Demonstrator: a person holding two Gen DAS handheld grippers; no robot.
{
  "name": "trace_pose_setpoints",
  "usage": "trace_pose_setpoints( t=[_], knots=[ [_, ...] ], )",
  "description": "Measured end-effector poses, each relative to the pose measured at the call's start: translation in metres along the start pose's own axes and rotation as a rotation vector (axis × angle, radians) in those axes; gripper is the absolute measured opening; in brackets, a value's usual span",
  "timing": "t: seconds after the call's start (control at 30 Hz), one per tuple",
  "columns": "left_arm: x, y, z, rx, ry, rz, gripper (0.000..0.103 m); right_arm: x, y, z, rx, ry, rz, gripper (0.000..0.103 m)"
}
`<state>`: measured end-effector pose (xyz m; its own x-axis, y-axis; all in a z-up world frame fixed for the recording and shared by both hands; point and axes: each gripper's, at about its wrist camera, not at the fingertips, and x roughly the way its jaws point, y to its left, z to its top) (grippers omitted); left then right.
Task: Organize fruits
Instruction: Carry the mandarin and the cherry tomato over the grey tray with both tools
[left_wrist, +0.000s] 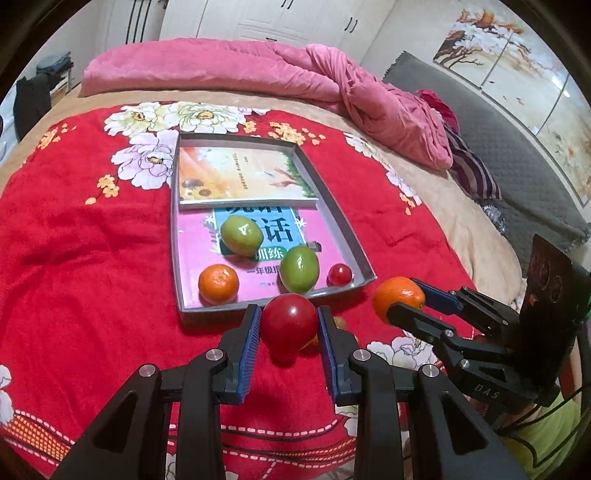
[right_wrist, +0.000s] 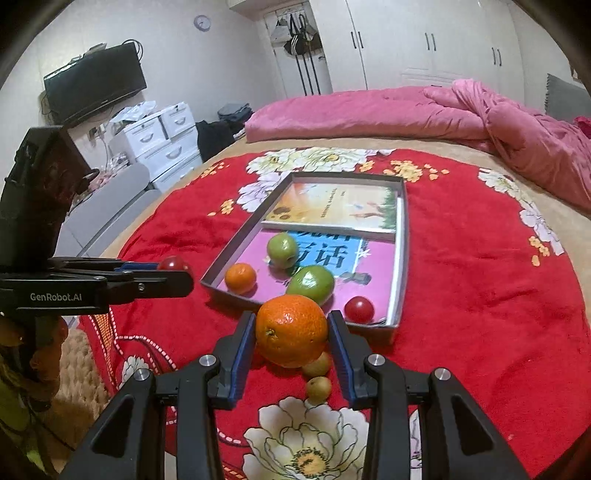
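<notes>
White lettering "GenRobot.AI" runs along the black body of the left gripper (right_wrist: 175, 275), seen from the right wrist. The black housing of the right gripper (left_wrist: 404, 301) carries pale letters "DAS", which appear upside down. The pink and blue book cover (left_wrist: 258, 240) lying in the grey shallow tray (left_wrist: 354, 240) shows large Chinese characters, seemingly "话" and "训练", with "一年级" below, partly hidden by fruit.

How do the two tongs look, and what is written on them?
Both are black plastic frames with silver bolts and ribbed blue pads on the fingers. The left tongs carry white lettering "GenRobot.AI" on the side; the right tongs show "DAS". Each carries a dark box-shaped block behind. A yellow-green garment shows beside them.
</notes>
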<state>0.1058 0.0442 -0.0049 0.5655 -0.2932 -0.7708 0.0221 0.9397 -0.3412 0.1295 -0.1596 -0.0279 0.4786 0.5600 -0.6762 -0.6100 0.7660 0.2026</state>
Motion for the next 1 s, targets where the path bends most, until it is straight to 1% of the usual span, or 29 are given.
trace_pose_setpoints(
  t=[0.67, 0.93, 1.0],
  knots=[
    [0.007, -0.001, 0.023, -0.018, -0.026, -0.006, 0.031, -0.014, -0.026, 0.02, 0.046, -0.072, -0.061, 0.04],
    [0.024, 0.001, 0.03, -0.027, -0.018, 0.012, 0.031, -0.013, -0.029, 0.028, 0.04, -0.09, -0.086, 0.04],
    [0.028, 0.002, 0.03, -0.022, -0.016, 0.028, 0.031, -0.012, -0.031, 0.03, 0.045, -0.093, -0.087, 0.04]
  ],
)
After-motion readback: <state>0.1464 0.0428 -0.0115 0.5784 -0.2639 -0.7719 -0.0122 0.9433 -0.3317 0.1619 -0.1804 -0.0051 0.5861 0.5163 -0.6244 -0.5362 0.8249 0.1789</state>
